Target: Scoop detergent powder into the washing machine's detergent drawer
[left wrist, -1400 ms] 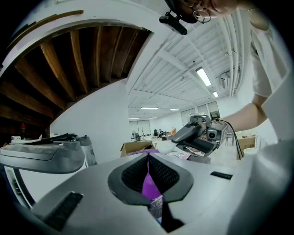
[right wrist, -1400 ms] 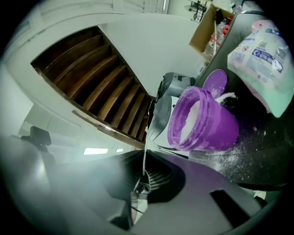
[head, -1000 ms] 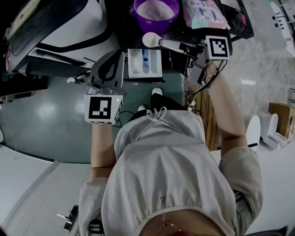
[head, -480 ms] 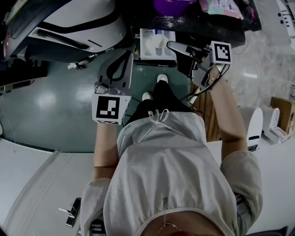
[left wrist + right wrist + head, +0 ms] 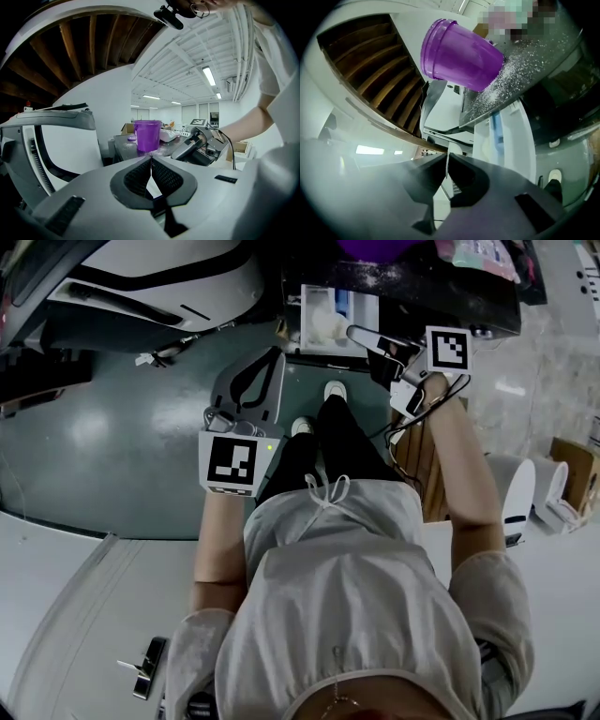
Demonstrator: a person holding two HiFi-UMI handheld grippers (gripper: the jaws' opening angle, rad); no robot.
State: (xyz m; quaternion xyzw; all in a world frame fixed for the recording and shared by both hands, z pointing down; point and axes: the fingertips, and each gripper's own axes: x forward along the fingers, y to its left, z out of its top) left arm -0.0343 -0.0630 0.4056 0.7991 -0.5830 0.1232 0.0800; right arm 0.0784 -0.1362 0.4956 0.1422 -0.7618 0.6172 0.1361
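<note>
The white detergent drawer (image 5: pixel 361 313) stands pulled out below the dark top, with a blue part inside; it also shows as the drawer (image 5: pixel 506 136) in the right gripper view. My right gripper (image 5: pixel 356 332) is shut on the handle of a white scoop (image 5: pixel 323 326), whose bowl of powder sits over the drawer's left compartment. A thin white edge of the scoop (image 5: pixel 447 161) shows between the shut jaws. The purple tub (image 5: pixel 459 54) stands on the top amid spilled powder. My left gripper (image 5: pixel 272 357) hangs shut and empty left of the drawer, over the floor.
The white washing machine (image 5: pixel 159 287) with its open door fills the upper left. A detergent bag (image 5: pixel 478 254) lies on the dark top (image 5: pixel 422 287) at the right. The person's shoes (image 5: pixel 335 390) stand just below the drawer. A wooden piece (image 5: pixel 424 465) is at the right.
The right gripper has carried the loaded scoop from beside the purple tub down to over the drawer. The left gripper has stayed shut in much the same place.
</note>
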